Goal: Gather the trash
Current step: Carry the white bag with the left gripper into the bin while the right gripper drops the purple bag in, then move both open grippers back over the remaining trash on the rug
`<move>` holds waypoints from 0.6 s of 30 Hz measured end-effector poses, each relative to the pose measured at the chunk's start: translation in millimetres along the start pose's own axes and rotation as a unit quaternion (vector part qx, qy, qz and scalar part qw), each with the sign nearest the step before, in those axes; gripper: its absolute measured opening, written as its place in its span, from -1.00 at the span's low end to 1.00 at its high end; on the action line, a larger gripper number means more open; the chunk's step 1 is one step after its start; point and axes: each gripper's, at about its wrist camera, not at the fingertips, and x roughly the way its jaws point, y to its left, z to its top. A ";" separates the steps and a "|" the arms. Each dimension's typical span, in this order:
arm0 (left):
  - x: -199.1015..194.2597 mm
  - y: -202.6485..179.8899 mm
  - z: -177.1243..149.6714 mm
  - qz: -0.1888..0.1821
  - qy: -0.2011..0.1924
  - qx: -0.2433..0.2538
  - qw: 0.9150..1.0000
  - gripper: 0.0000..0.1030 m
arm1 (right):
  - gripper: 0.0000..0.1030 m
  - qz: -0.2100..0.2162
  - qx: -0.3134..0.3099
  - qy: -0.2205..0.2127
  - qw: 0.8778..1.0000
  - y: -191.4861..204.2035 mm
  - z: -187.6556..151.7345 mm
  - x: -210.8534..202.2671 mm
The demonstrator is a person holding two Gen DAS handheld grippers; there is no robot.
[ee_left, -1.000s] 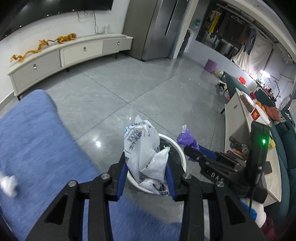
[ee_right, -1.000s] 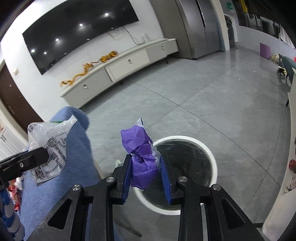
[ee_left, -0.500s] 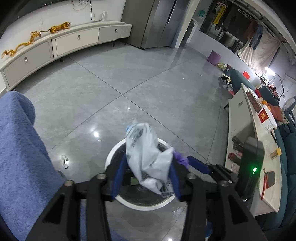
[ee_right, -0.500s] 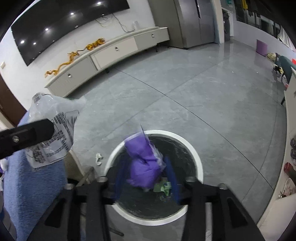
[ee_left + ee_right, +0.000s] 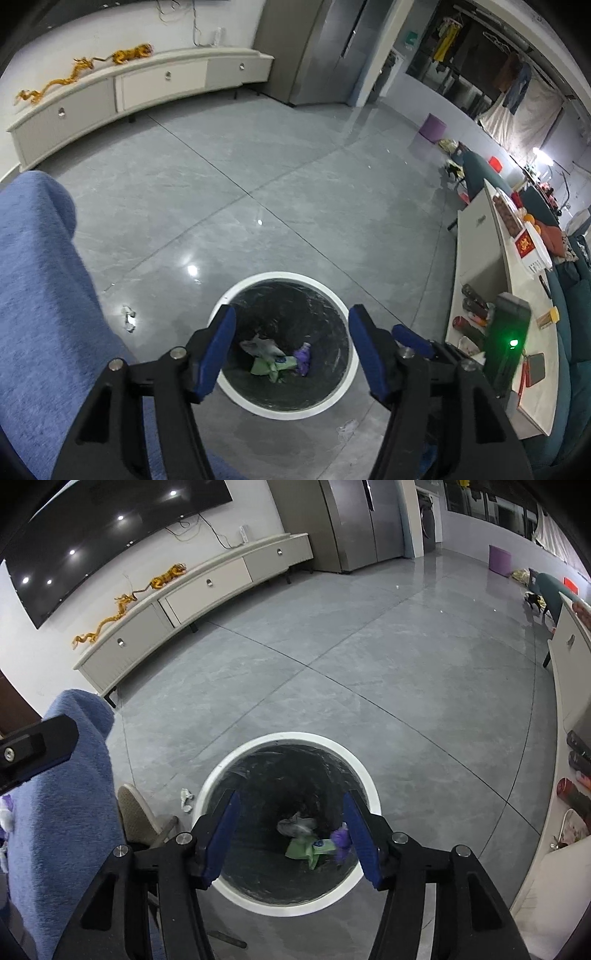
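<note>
A round white-rimmed bin [image 5: 236, 295] [image 5: 365, 775] with a dark liner stands on the grey floor below both grippers. At its bottom lie a clear printed plastic bag [image 5: 260, 343] [image 5: 297, 823], a purple wrapper [image 5: 303, 360] [image 5: 341, 840] and a green wrapper [image 5: 271, 367] [image 5: 304, 849]. My left gripper [image 5: 291, 339] hangs over the bin, its jaws opening with nothing between them. My right gripper [image 5: 291, 823] is likewise over the bin, jaws opening and empty. A small white scrap [image 5: 128, 317] [image 5: 186, 798] lies on the floor left of the bin.
A blue fabric-covered seat [image 5: 40, 295] [image 5: 66, 794] rises at the left. A white table [image 5: 517, 332] with bottles and boxes runs along the right. A low white cabinet [image 5: 129, 92] lines the far wall. Another scrap [image 5: 347, 426] lies beside the bin.
Both grippers opened over the bin. The clear plastic bag dropped from the left one and the purple wrapper from the right one; both now lie inside the bin.
</note>
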 end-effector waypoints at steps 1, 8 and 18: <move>-6.6 2.8 -1.7 0.003 -0.007 -0.004 1.000 0.20 | 0.08 0.002 -0.002 -0.004 1.000 3.7 0.2 -4.6; -59.6 23.4 -12.8 0.021 -0.054 -0.026 0.998 0.20 | 0.08 0.026 -0.022 -0.037 0.999 36.6 2.3 -42.2; -135.9 62.9 -51.2 0.046 -0.084 -0.029 0.995 0.20 | 0.08 0.062 -0.095 -0.079 0.990 120.6 -0.3 -91.9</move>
